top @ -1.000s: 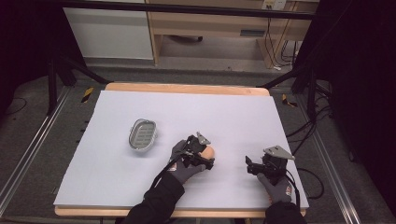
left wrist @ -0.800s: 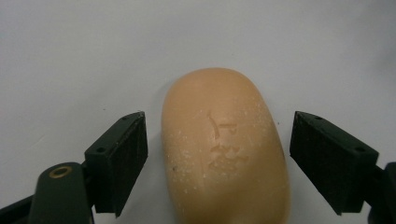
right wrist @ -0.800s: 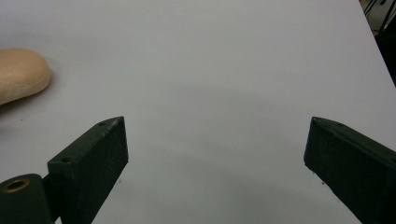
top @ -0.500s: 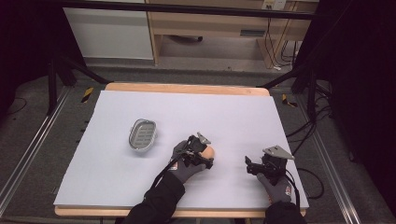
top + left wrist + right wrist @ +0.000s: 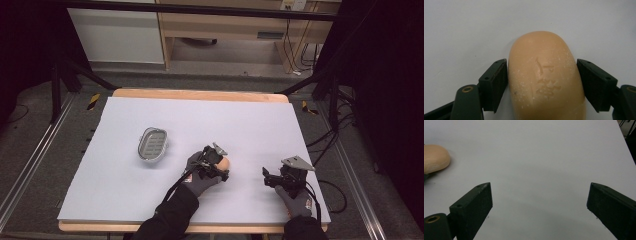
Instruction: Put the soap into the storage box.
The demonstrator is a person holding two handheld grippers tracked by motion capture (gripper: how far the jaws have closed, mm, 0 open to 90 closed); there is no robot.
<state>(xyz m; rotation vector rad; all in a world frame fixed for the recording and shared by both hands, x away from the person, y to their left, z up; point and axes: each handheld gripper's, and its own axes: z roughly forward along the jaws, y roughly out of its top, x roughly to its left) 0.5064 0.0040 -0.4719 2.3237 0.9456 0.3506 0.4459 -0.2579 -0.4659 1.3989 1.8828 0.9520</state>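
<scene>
A pale grey sheet covers the wooden table (image 5: 200,94) almost edge to edge, and the person's two dark sleeves come onto it from the near side. Left of the middle lies a small oval metal soap dish (image 5: 152,144) with a ribbed floor (open side up), well apart from both hands, with bare sheet between it and the soap.

The right gripper (image 5: 270,177) rests near the table's right front, its jaws spread wide over bare sheet with nothing between them. The left gripper (image 5: 223,167) sits near the middle front, its jaws just closing in; both pads now press the flanks of the tan soap bar (image 5: 546,77), which lies flat on the sheet, stamped face up.
</scene>
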